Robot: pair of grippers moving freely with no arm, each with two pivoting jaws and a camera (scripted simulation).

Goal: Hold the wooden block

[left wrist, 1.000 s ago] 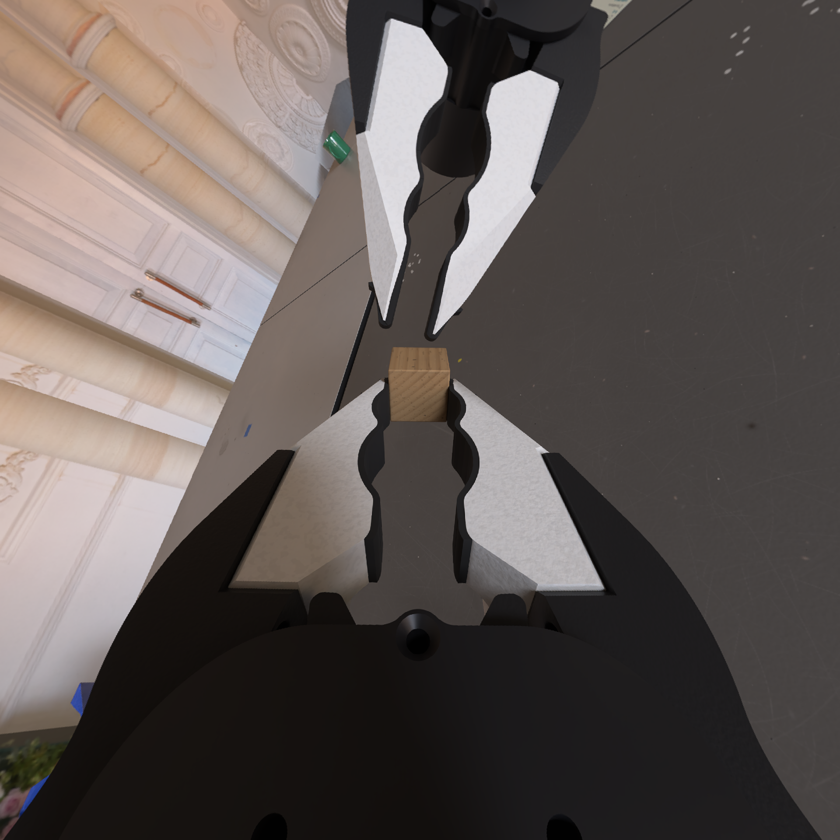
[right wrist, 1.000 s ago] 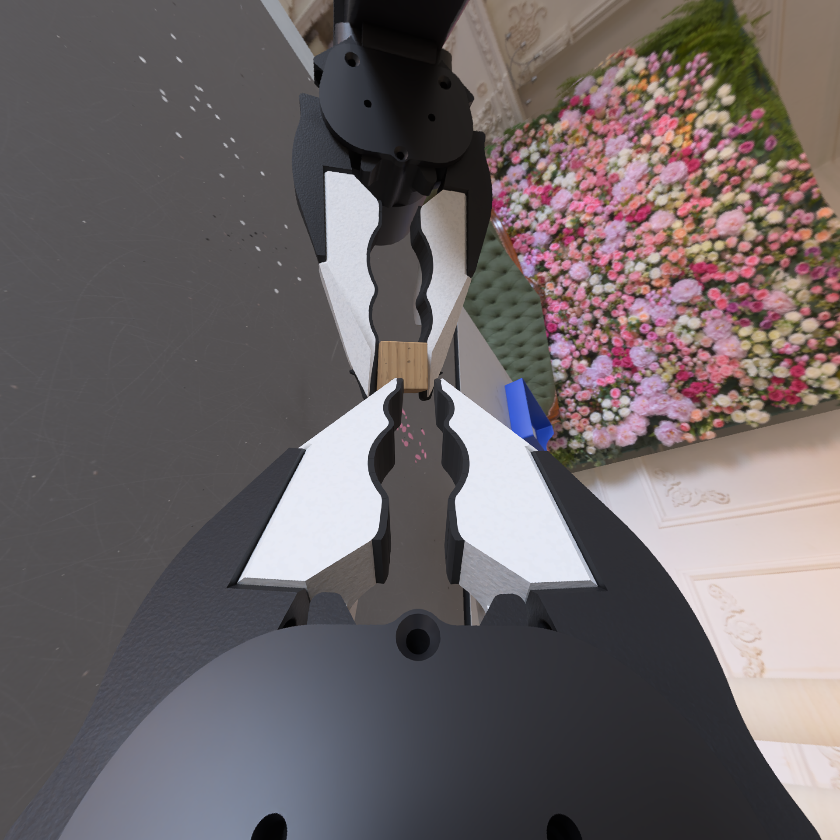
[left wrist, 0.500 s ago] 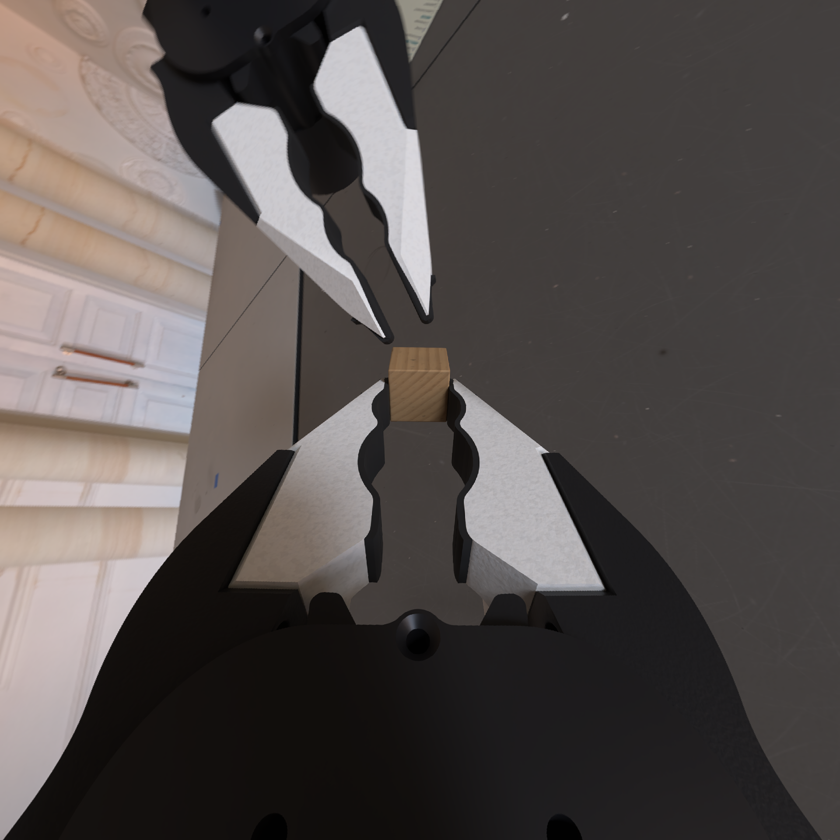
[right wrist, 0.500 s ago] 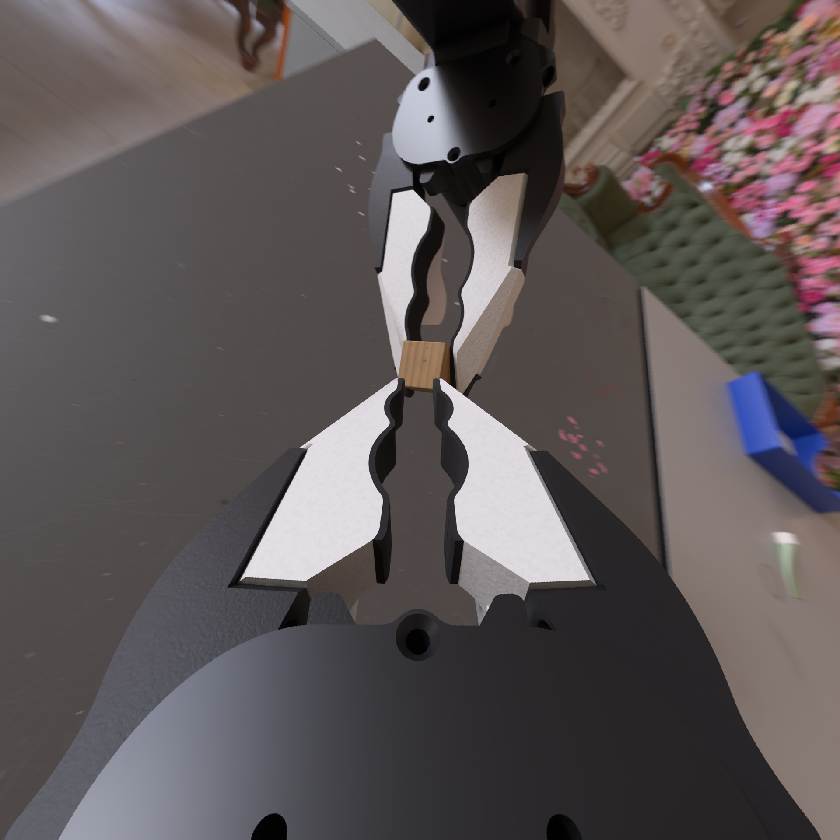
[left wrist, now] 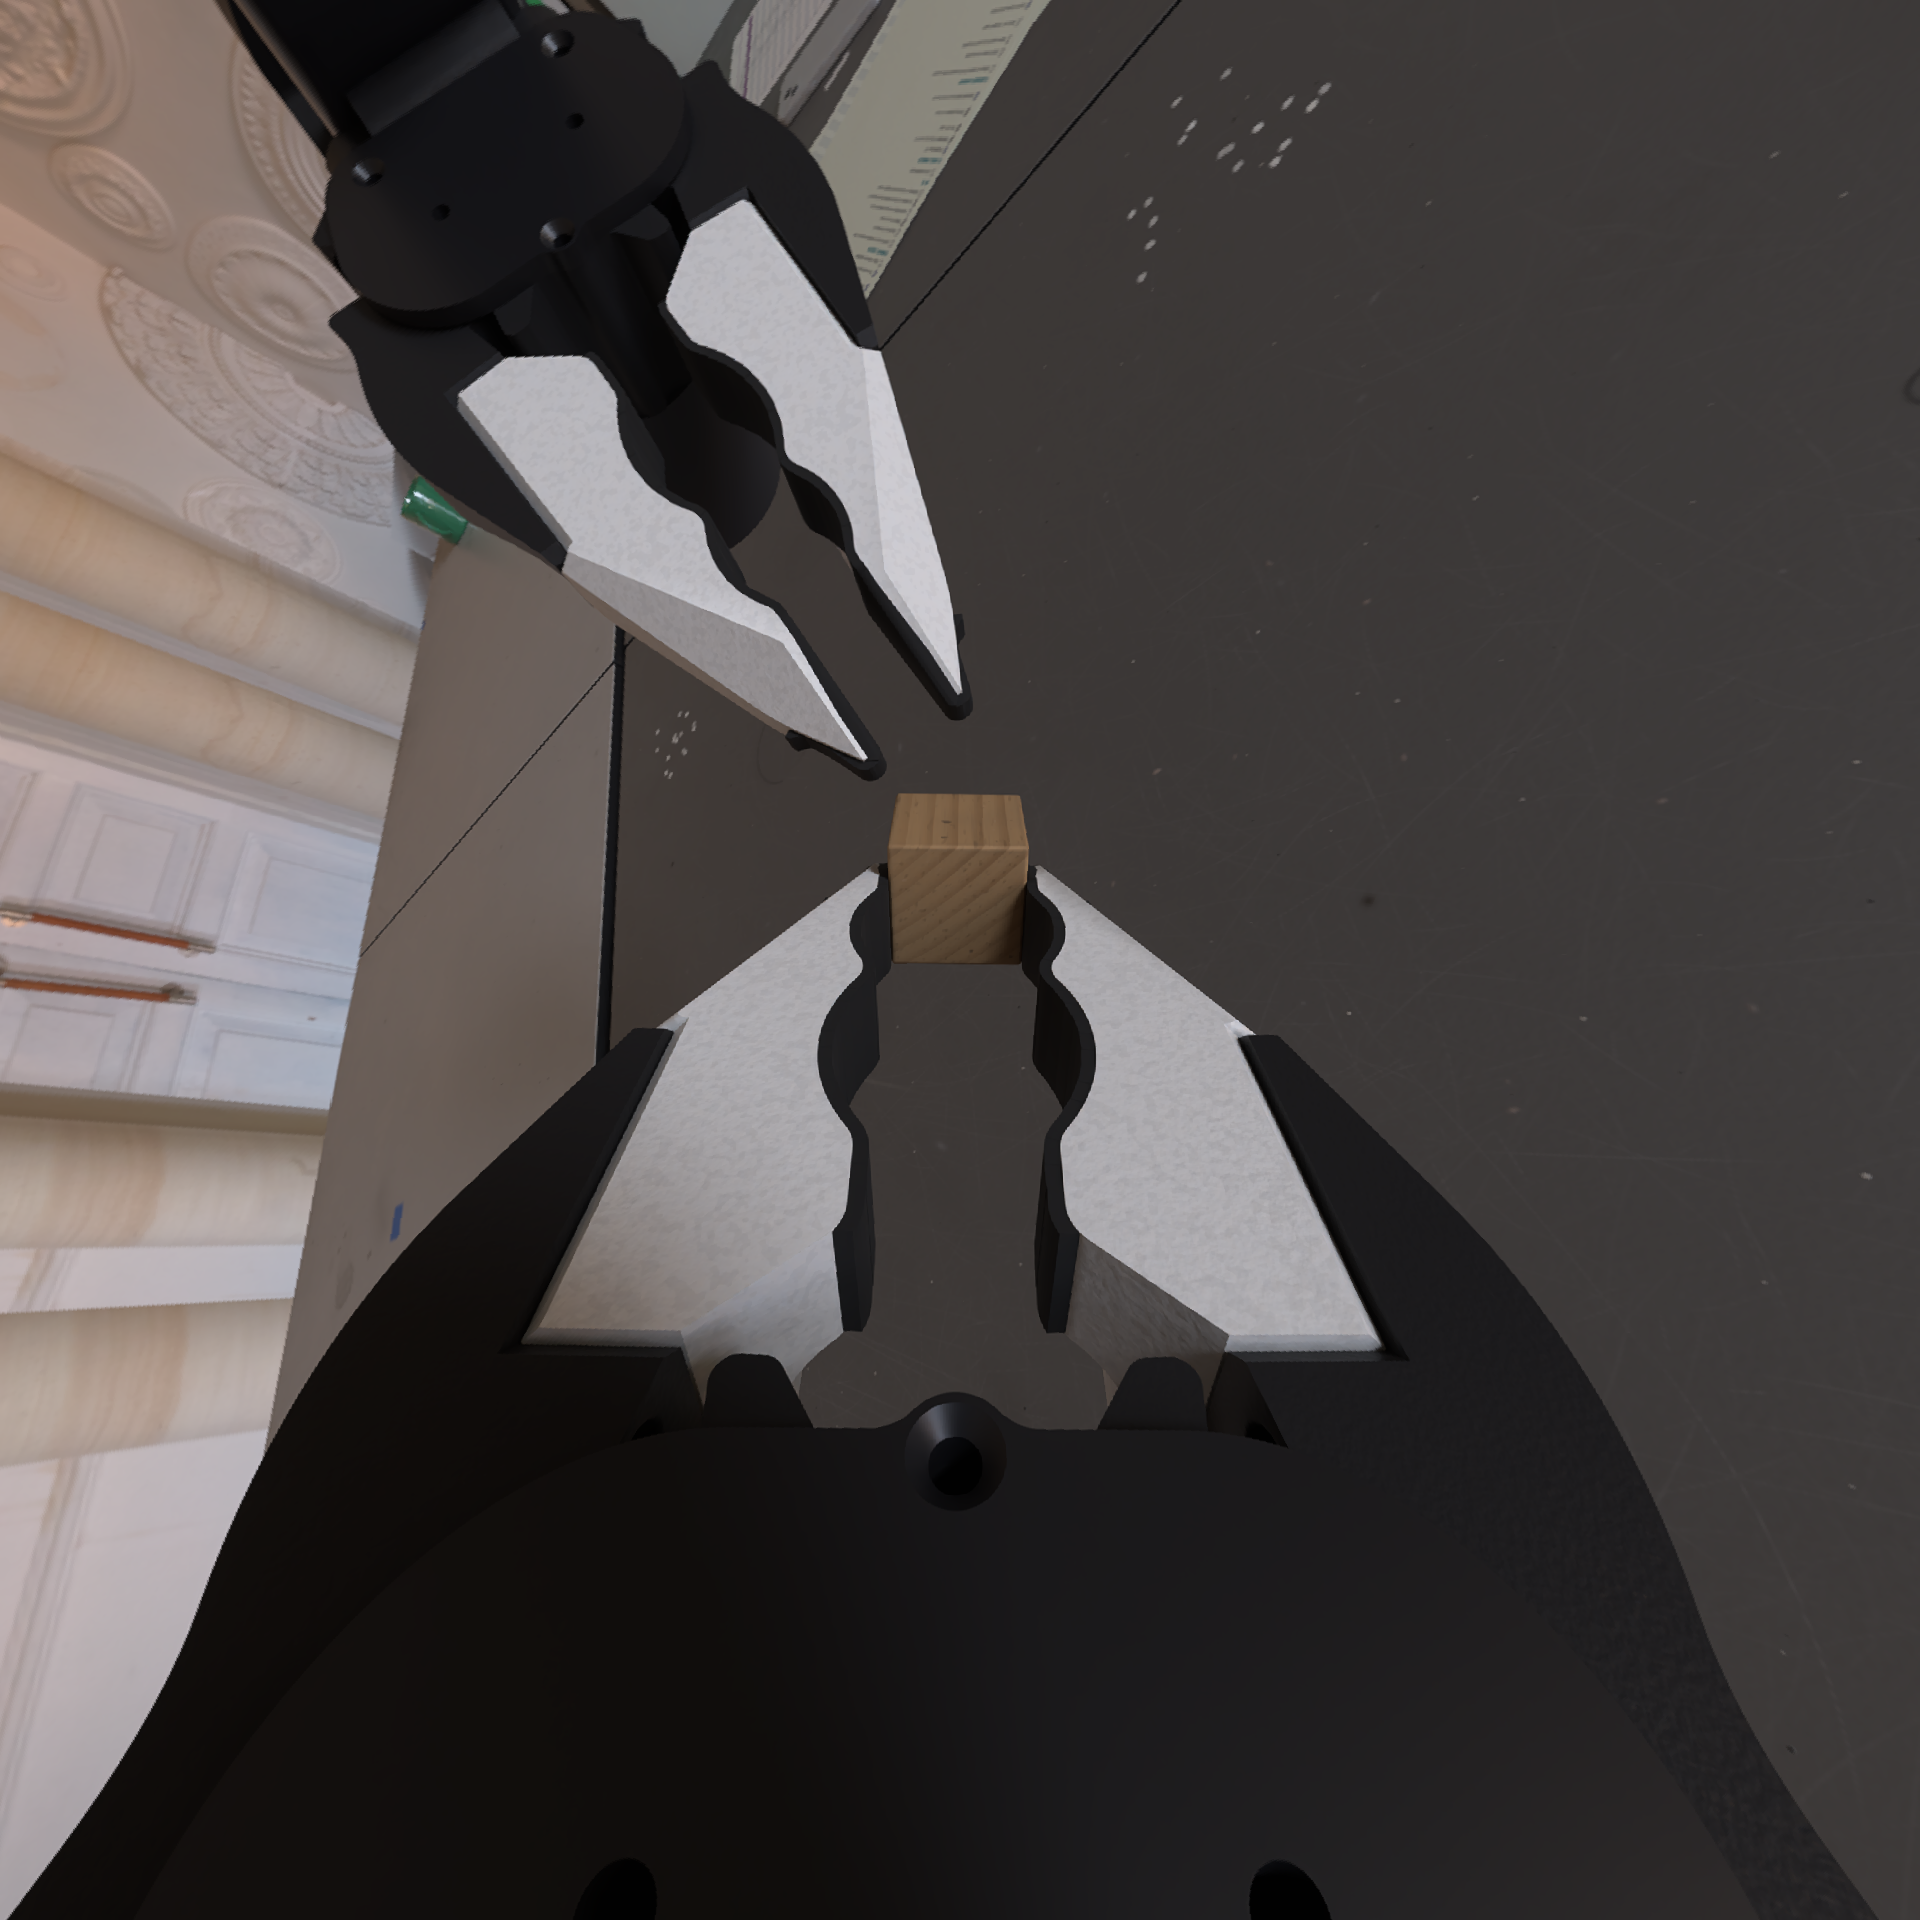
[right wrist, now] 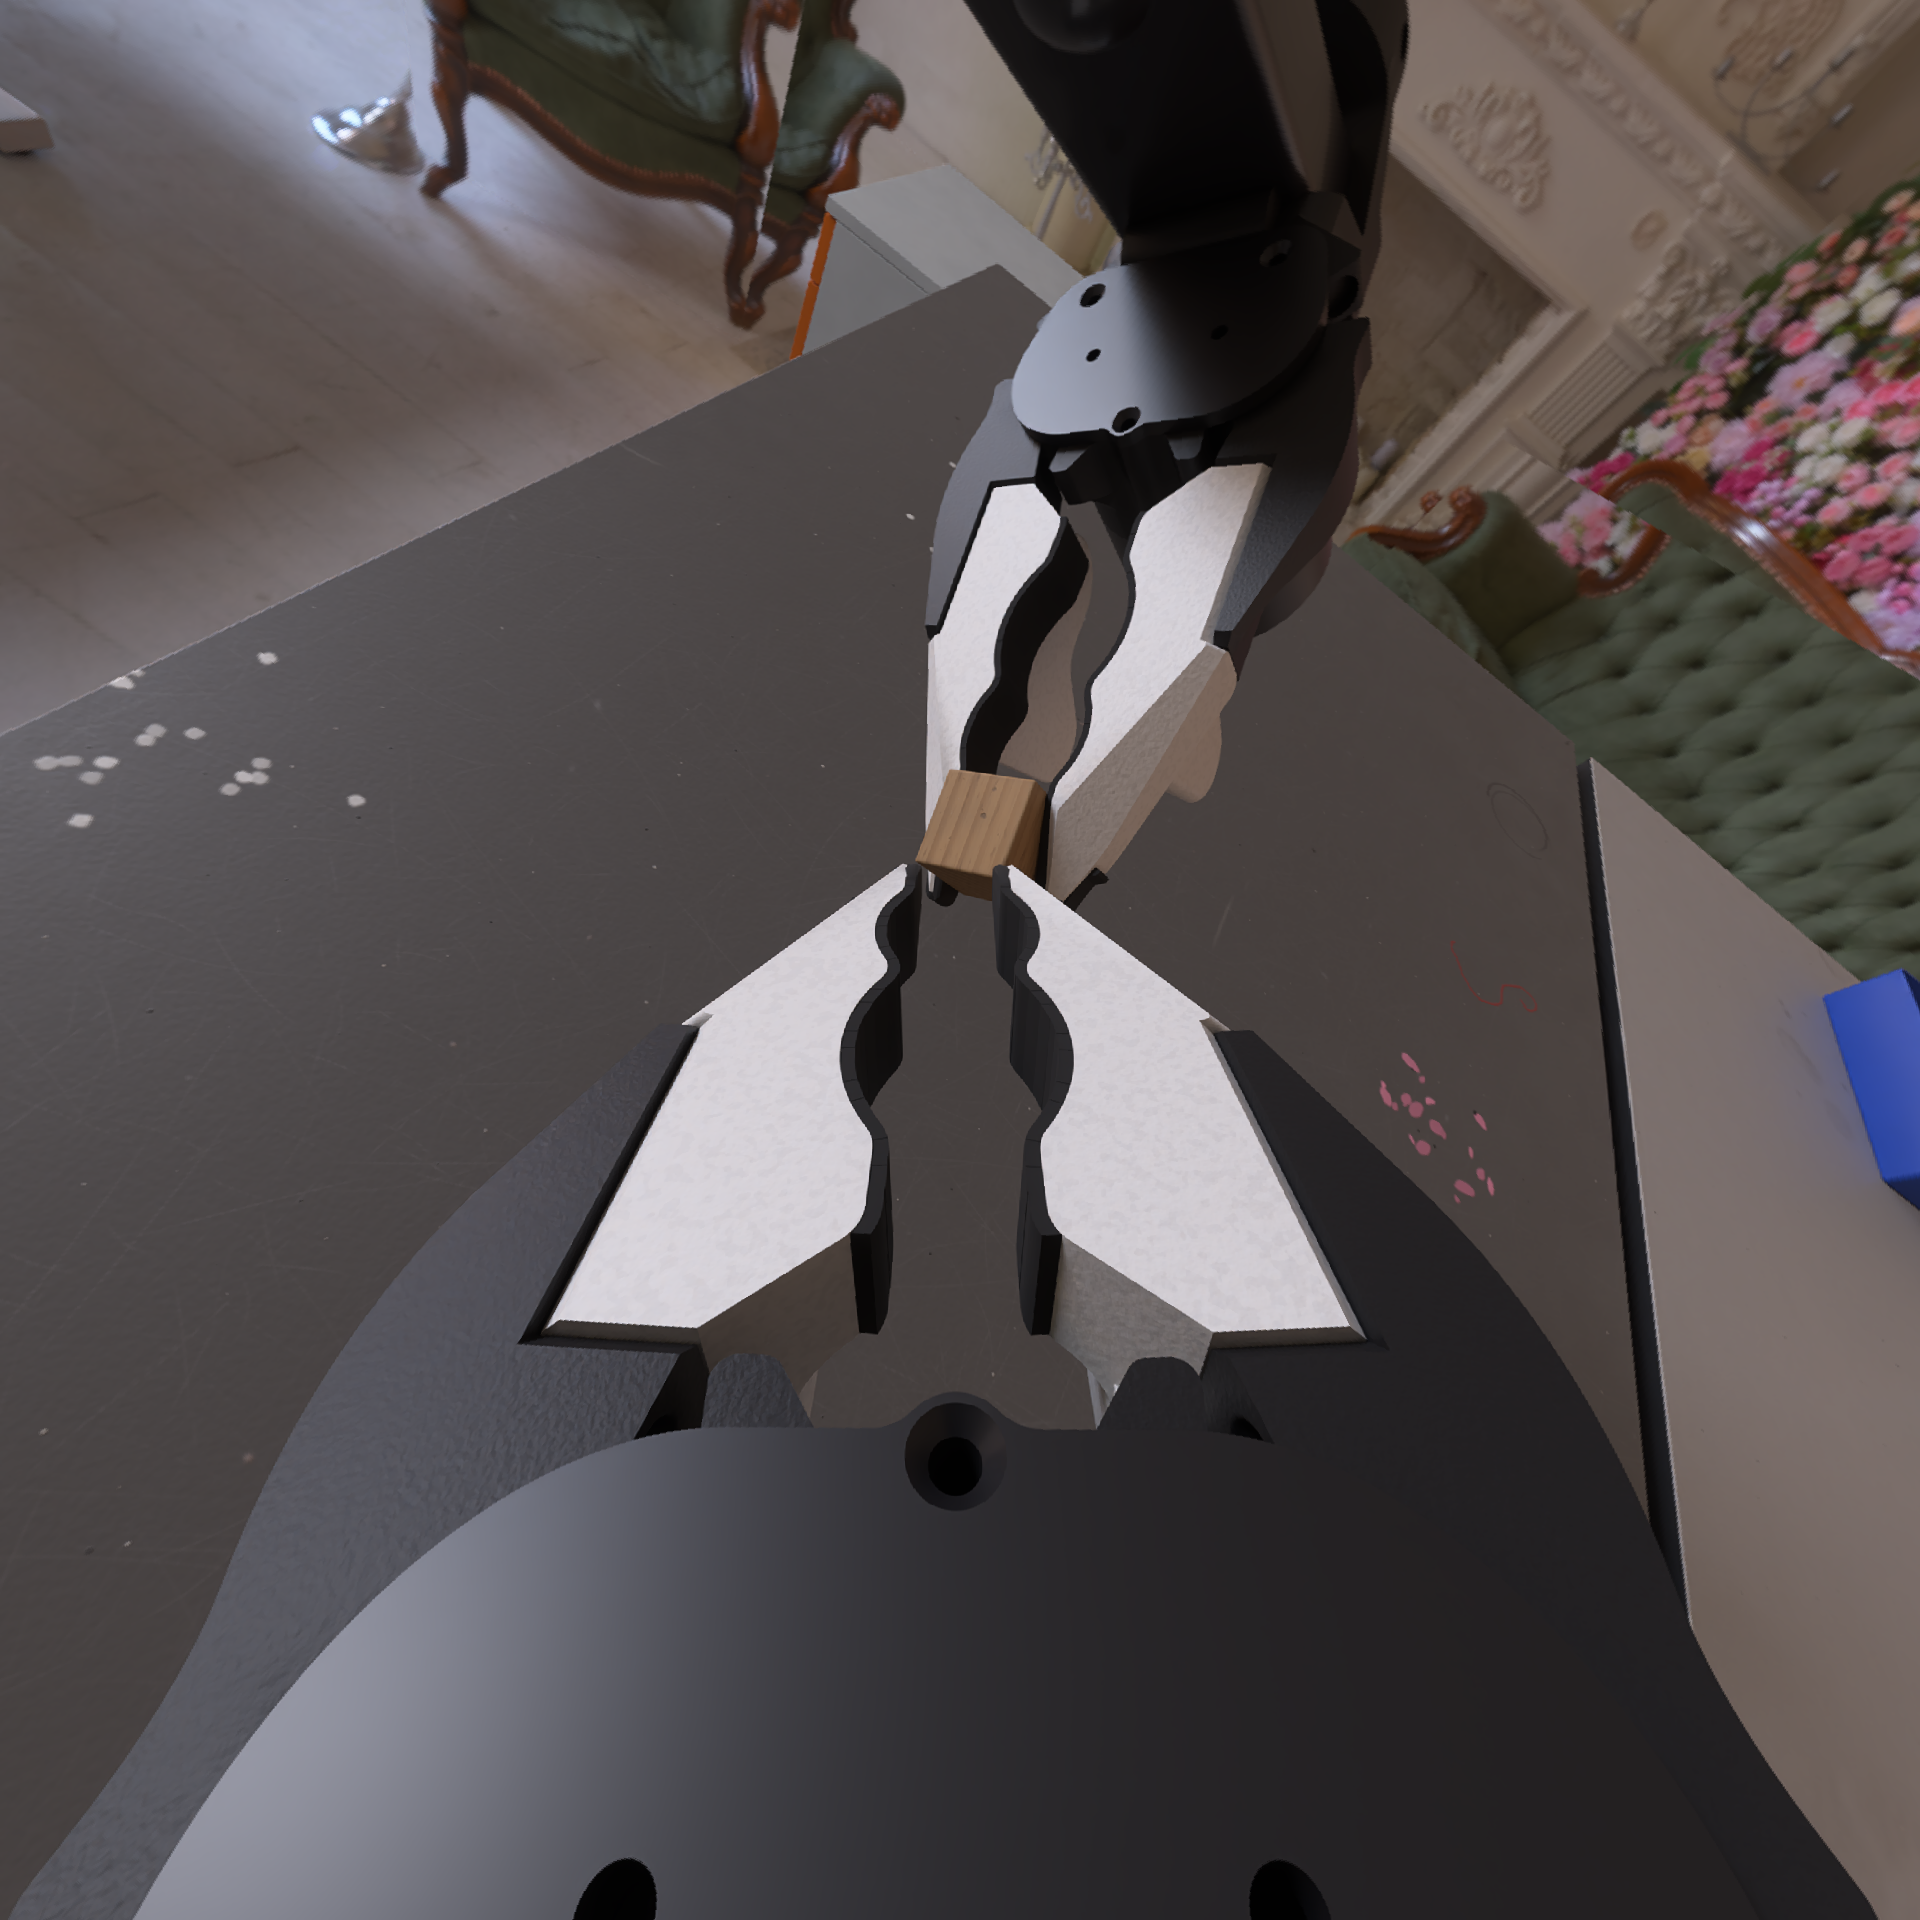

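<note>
A small wooden block (left wrist: 958, 894) sits clamped between the white fingertips of my left gripper (left wrist: 958, 883), held above the dark table (left wrist: 1455, 727). My right gripper (left wrist: 912, 738) faces it from the far side. Its jaws stand a little apart and empty, with the tips just short of the block's upper left corner and not touching it. In the right wrist view, my right gripper (right wrist: 958, 883) points at the block (right wrist: 977, 831), which is held by the left gripper (right wrist: 997, 862) beyond it.
A lighter side surface (right wrist: 1766, 1351) adjoins the dark table and bears a blue box (right wrist: 1881, 1081). A small green object (left wrist: 431, 509) lies at the table's far edge. A green sofa (right wrist: 1714, 707) and armchair (right wrist: 665, 94) stand off the table.
My right gripper has swung and tilted, so its tips now sit up and left of the block. Both views have turned over the table. The left gripper has kept its hold on the block.
</note>
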